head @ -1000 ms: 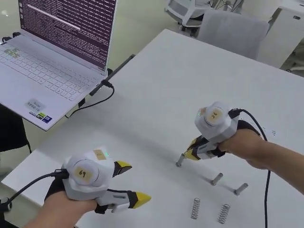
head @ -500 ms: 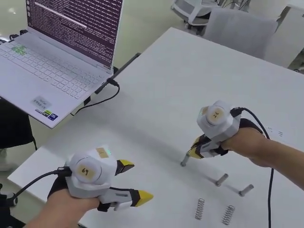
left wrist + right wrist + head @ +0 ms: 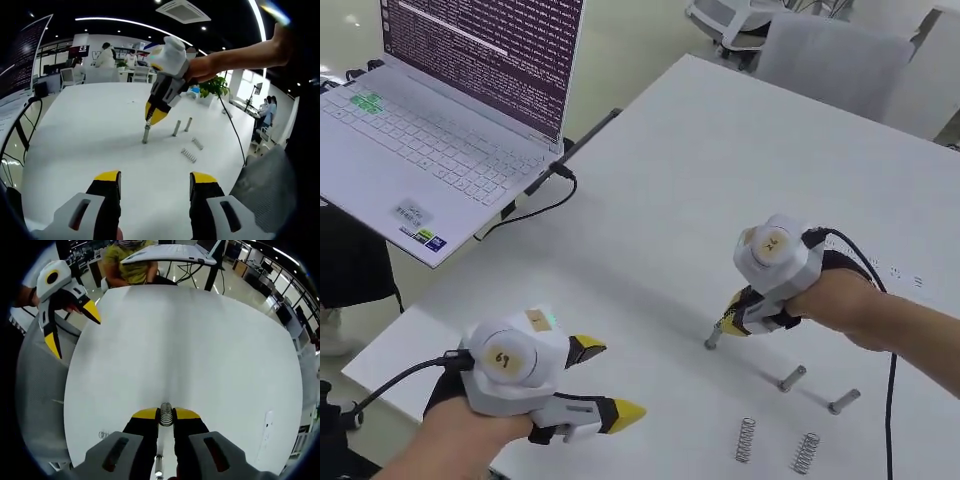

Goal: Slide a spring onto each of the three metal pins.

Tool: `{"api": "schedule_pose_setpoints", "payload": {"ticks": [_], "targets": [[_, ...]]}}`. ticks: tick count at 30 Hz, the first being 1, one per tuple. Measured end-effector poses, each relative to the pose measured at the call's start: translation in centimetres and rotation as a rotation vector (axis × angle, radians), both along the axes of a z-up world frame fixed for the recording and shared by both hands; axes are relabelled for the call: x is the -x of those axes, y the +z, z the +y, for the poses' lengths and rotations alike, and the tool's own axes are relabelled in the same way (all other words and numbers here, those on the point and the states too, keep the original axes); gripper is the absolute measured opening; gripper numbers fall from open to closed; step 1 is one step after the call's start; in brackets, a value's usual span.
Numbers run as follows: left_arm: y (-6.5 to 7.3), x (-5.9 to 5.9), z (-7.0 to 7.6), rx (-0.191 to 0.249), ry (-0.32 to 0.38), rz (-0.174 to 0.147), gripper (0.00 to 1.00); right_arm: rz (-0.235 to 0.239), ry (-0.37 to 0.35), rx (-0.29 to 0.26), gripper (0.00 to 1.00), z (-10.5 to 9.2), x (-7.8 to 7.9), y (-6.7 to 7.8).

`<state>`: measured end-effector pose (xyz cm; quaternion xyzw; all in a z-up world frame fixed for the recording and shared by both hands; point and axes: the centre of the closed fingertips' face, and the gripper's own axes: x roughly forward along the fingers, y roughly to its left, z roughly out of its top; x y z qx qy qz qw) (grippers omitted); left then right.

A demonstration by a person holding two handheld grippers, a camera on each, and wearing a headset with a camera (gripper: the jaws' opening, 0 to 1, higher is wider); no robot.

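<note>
Spring (image 3: pixel 166 416), pinched in right gripper (image 3: pixel 730 326) over pin (image 3: pixel 713 339); left gripper (image 3: pixel 608 379) spread.
We judge it light, squashy; grip mid-coil, gently.

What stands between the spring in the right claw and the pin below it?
Nothing visible does. The right claw holds the spring just above the pin. The two other pins, the two loose springs and the open left claw are off to the side.

I'm seeing an open-plan office: a laptop (image 3: pixel 430 110) full of terminal text beside the white table (image 3: pixel 720 170), office chairs (image 3: pixel 825 60) beyond it, strip lights (image 3: pixel 125 21) and a ceiling vent (image 3: pixel 182 10) above it.
</note>
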<state>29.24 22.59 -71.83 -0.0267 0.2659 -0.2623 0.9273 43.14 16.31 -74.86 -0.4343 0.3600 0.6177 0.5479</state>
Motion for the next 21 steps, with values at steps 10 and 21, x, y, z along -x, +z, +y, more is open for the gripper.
{"api": "schedule_pose_setpoints", "payload": {"ticks": [10,21], "targets": [[-0.1,0.1,0.0,0.000,-0.001,0.004,0.50,0.003,0.006,0.011,0.09,0.3,-0.1,-0.5],[-0.2,0.0,0.0,0.001,0.003,0.004,0.50,0.001,0.037,0.043,0.09,0.3,0.1,-1.6]]}}
